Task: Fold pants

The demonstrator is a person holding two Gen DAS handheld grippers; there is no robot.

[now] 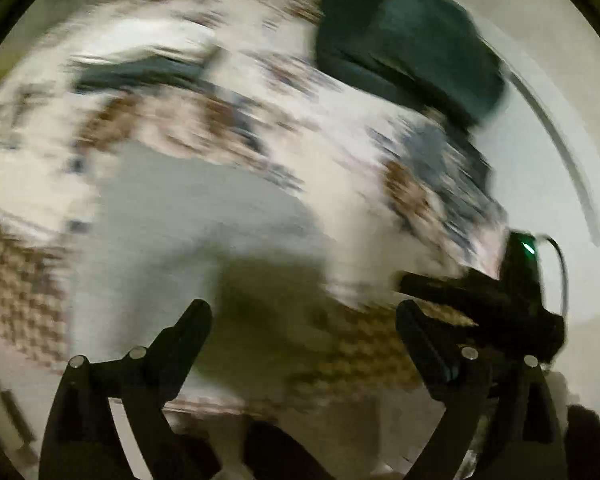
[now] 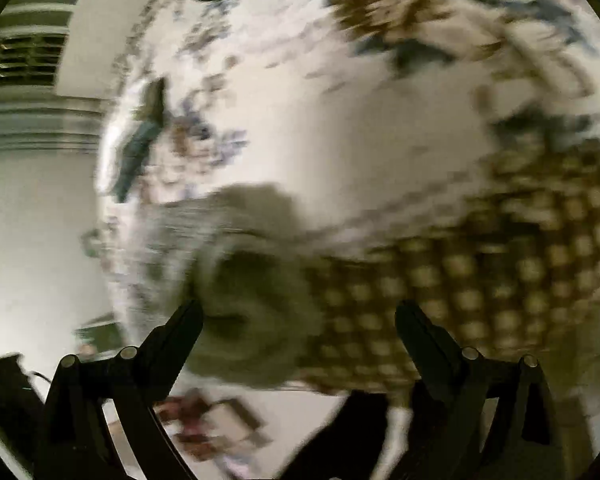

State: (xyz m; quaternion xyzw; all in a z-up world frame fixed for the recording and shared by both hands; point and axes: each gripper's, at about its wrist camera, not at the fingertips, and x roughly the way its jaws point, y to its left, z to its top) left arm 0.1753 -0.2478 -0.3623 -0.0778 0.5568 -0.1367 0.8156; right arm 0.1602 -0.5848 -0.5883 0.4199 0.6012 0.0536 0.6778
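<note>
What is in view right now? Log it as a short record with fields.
image quality: heavy motion blur in both views
pants: light grey, lying on the patterned bedspread
left gripper: open, fingers hold nothing
right gripper: open, fingers hold nothing
other: dark green cloth farther back on the bedspread

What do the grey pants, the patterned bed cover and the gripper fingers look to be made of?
Grey pants: soft matte fabric, possibly knit; blur hides the weave. Patterned bed cover: printed cloth, brown checks and florals, matte. Left gripper fingers: black matte rigid plastic, apparently, with metal pins.
</note>
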